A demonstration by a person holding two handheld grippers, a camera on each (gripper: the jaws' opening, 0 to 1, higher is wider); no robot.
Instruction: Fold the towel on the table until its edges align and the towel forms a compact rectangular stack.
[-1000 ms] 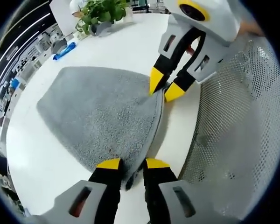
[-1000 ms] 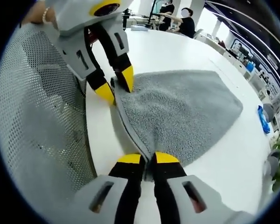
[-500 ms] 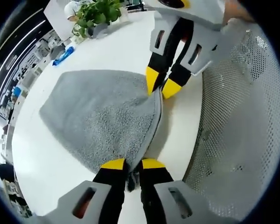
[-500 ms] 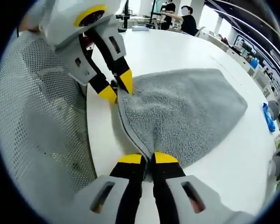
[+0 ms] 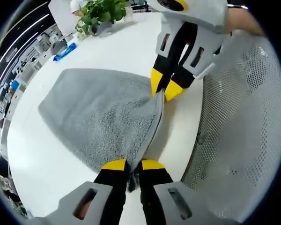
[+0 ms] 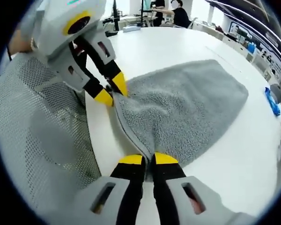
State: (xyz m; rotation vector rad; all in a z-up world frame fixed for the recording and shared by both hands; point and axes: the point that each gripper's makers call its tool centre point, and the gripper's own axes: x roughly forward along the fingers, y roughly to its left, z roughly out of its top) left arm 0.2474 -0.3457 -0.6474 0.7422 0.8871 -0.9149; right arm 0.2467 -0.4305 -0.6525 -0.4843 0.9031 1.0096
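Left gripper view: towel [image 5: 100, 117] edge pinched in left claw [image 5: 133, 165].

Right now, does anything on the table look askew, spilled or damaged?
Nothing spilled or damaged. The grey towel lies on the white table, its near edge pinched at both ends by the left claw and the right claw and slightly raised. The only oddity: the cloth bunches a little beside the left claw.
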